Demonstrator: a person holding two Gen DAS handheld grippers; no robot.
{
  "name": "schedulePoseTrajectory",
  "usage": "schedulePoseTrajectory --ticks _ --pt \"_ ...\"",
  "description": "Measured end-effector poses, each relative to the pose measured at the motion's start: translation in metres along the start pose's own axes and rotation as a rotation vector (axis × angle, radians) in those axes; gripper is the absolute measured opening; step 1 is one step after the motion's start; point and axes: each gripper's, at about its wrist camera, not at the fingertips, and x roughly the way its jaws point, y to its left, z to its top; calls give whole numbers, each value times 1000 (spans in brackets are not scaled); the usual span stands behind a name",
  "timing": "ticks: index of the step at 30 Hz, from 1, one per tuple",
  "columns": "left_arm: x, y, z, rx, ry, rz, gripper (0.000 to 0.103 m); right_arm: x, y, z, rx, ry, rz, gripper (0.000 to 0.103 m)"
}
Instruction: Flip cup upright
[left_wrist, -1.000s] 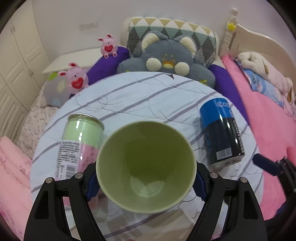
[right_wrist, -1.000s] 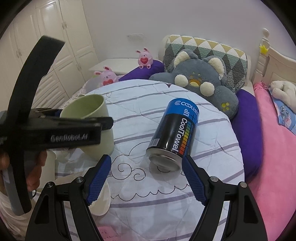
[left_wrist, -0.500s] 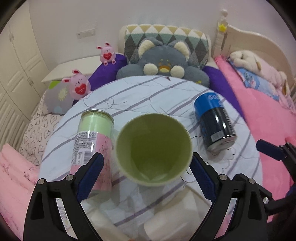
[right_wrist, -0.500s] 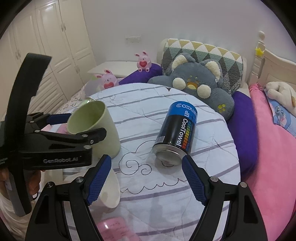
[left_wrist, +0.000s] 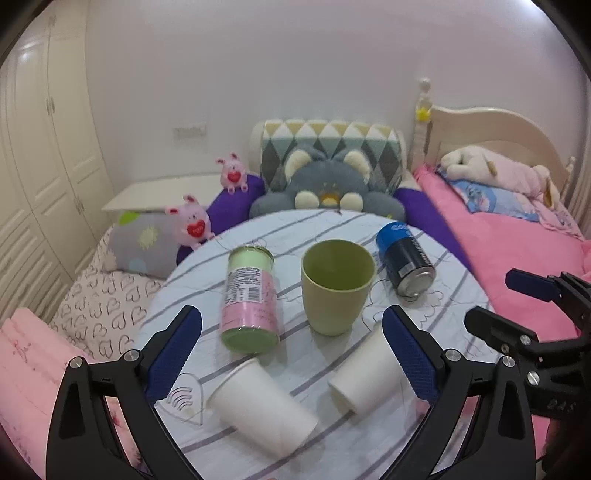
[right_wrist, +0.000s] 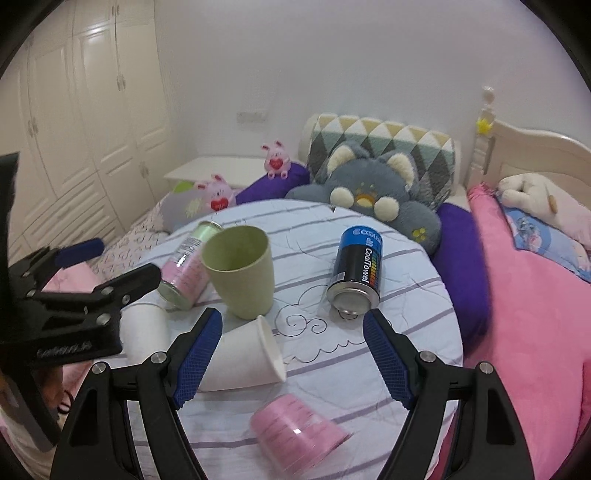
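A green cup (left_wrist: 336, 288) stands upright, mouth up, on the round striped table (left_wrist: 436, 317); it also shows in the right wrist view (right_wrist: 242, 271). My left gripper (left_wrist: 291, 350) is open and empty, pulled back from the cup. My right gripper (right_wrist: 291, 354) is open and empty, above the near part of the table. Two white paper cups (left_wrist: 262, 406) (left_wrist: 369, 373) lie on their sides near the front; one shows in the right wrist view (right_wrist: 243, 358). A pink cup (right_wrist: 295, 432) lies on its side at the front edge.
A pink-and-green can (left_wrist: 251, 299) and a blue-black can (left_wrist: 404, 264) lie on their sides beside the green cup. Plush toys, a grey bear cushion (left_wrist: 328, 188) and pillows ring the table's far side. A pink bed (left_wrist: 517, 243) is on the right, wardrobes on the left.
My left gripper opened, let go of the green cup standing upright, and drew back and up. The right gripper also pulled back a little.
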Motion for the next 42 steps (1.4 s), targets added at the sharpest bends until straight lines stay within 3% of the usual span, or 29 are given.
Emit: schedulePoseTrajectory --ticks 7,18,29,42 --pt "-42 11 -23 -8 -45 -58 103 -38 29 -14 14 -88 -88 80" --pt "-83 14 -49 18 -135 -69 103 -76 57 -36 54 -215 -211 80" --pt "-98 19 -66 20 -197 -19 103 -92 60 -66 174 -310 -195 80" --pt "-106 10 -65 39 -254 -49 103 -107 71 -71 127 -395 -293 80"
